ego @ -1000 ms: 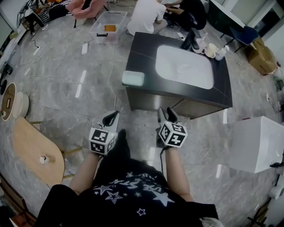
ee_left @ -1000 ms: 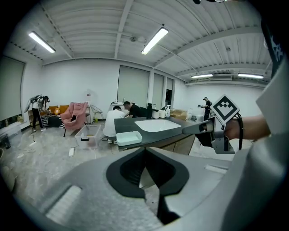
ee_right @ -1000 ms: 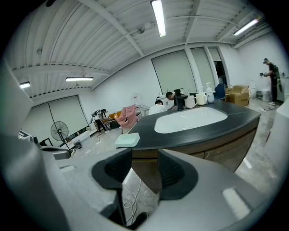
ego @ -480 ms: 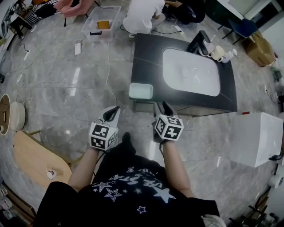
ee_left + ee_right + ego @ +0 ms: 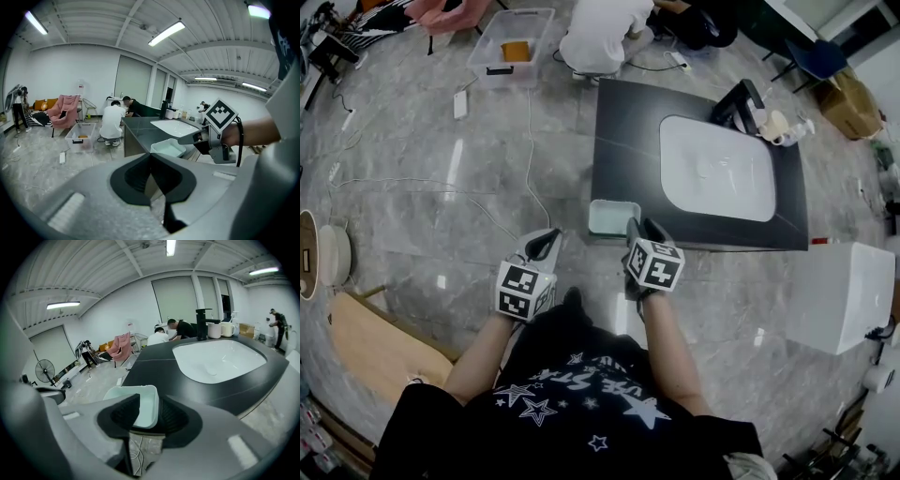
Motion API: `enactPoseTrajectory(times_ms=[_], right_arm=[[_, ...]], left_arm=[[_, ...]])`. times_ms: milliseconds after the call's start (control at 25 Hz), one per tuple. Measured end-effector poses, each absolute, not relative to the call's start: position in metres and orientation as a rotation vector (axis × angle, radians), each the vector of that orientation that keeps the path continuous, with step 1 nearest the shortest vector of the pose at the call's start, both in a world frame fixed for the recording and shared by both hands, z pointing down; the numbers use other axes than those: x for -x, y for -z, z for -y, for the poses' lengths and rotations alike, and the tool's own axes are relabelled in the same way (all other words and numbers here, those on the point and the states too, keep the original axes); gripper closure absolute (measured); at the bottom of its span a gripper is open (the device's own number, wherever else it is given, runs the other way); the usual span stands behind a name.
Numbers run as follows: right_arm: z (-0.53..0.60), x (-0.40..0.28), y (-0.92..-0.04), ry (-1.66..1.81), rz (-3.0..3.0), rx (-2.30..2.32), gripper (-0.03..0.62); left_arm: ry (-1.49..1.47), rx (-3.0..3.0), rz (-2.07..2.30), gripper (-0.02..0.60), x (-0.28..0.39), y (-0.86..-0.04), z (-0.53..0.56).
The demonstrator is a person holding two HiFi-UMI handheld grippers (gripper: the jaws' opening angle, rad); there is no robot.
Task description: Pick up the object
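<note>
A pale mint rectangular tray (image 5: 614, 217) sits on the near left corner of the dark counter (image 5: 628, 141), partly over its edge. My right gripper (image 5: 641, 231) reaches the tray's near right corner. In the right gripper view the tray (image 5: 136, 406) has its right wall between the two jaws, one jaw inside and one outside. The jaws of the right gripper (image 5: 149, 404) are closing, with a gap still showing beside the wall. My left gripper (image 5: 542, 246) hangs over the floor left of the tray, its jaws shut and empty (image 5: 150, 161). The left gripper view shows the tray (image 5: 168, 147) too.
A white sink basin (image 5: 717, 169) fills the counter, with a black faucet (image 5: 736, 98) and cups behind it. A white box (image 5: 848, 295) stands to the right. On the floor are a clear bin (image 5: 511, 42), cables and crouching people (image 5: 600, 33). A wooden table (image 5: 370, 342) is near left.
The person has stepped up to the counter. My right gripper has moved forward and now straddles the tray's right wall. The left gripper stays low over the floor.
</note>
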State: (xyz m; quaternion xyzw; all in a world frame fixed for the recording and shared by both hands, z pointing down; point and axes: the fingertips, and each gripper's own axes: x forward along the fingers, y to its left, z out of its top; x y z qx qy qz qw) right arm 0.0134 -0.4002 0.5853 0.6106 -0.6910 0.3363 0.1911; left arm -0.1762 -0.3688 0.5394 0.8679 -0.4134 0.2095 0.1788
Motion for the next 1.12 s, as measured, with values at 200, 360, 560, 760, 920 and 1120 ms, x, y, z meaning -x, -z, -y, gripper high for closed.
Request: enactPoseTrajectory(times_ms=[200,360,560,760,920,1120], right_arm=[[0.413,-0.012,-0.601,-0.947,1.846,-1.721,0.467],[0.417,-0.013,-0.61,-0.948,1.8,-1.709,0.472],[0.417,-0.019,-0.615,-0.933,1.734,-1.726,0.535],[0.414,-0.02,-0.615,-0.946,1.707,-1.741,0.574],[0.409,-0.017,-0.602,-0.953,1.746,-1.751,0.579],[0.389,-0.027,-0.579,-0.952,1.787,-1.793,0.583]], left_arm=[[-0.594,-2.442,1.131,0.571,0.182,-0.548,0.381],[-0.597,-2.43,1.135,0.572,0.189,-0.554,0.387],[-0.594,-2.406,1.128,0.571,0.192,-0.559,0.384],[-0.604,-2.393,1.129,0.572,0.195,-0.563,0.38],[-0.584,-2.399,1.153,0.572,0.195,-0.556,0.375],[-0.587,-2.417,1.162,0.572,0.184,-0.547,0.353]])
